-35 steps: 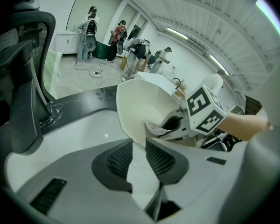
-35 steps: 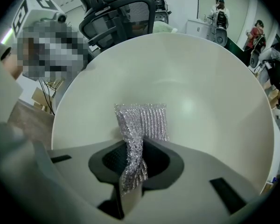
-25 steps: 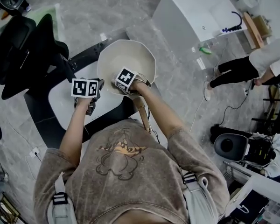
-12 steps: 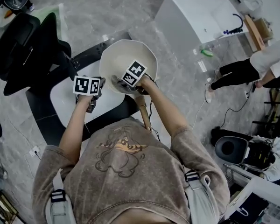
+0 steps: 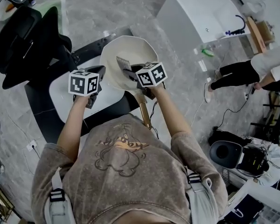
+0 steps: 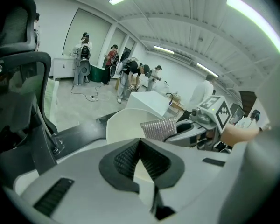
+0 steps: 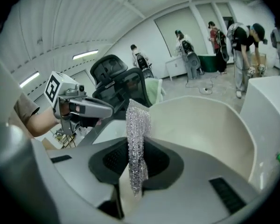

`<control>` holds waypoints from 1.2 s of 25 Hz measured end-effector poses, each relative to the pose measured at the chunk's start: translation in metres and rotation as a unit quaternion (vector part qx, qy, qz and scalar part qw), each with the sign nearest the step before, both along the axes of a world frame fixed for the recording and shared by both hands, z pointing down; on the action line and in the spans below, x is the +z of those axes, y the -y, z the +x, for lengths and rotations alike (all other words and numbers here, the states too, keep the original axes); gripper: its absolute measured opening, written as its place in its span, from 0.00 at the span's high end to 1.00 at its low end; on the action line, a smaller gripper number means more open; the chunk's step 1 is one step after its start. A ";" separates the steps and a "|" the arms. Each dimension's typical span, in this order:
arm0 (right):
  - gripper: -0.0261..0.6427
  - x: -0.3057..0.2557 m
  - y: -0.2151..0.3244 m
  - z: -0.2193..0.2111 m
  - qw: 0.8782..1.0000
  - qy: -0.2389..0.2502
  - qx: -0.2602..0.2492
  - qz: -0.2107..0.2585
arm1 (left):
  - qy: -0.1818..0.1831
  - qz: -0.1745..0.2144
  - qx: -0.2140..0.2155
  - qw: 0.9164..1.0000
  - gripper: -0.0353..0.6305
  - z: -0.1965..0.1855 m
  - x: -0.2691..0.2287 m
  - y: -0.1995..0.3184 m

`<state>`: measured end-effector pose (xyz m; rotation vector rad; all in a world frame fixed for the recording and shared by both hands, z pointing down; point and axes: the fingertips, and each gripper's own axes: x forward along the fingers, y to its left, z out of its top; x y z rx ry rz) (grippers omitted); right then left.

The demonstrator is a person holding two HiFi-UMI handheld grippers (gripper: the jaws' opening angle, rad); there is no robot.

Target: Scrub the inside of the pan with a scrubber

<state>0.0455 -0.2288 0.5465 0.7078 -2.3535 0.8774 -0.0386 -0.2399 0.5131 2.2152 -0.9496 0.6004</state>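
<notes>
Seen from above, a person in a tan printed sweatshirt (image 5: 121, 162) stands at a white-topped bench (image 5: 60, 101) with a tool in each hand.

The right hand-held gripper (image 7: 136, 143) is clamped on a silvery mesh scrubber (image 7: 138, 122). The scrubber stands on edge between the two dark pads and sticks out past the tips. Straight ahead of this hand-held gripper and below it sits the cream-coloured pan (image 7: 210, 125), its deep bowl open upward on the bench. The scrubber hangs over the near part of the bowl; whether it touches the pan's wall cannot be told. The pan's brown handle (image 5: 144, 111) runs back under the right hand-held gripper toward the person.

The left hand-held gripper (image 6: 140, 144) has just been closing, and its jaws now meet pad to pad with nothing between them. It is held beside the pan's left edge, over the bench. From it, the pan lies ahead and a little to the right, and the right hand-held gripper with the scrubber is just beyond that.

A black office chair (image 5: 18, 41) stands to the left of the left hand-held gripper. A white cabinet (image 5: 196, 13) stands on the grey floor, ahead and to the right of the right hand-held gripper. Several people stand far off in the room.
</notes>
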 end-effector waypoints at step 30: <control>0.83 -0.167 -0.022 0.040 0.880 0.100 0.234 0.402 | -0.102 0.338 -0.047 0.934 0.92 0.014 -0.123 -0.009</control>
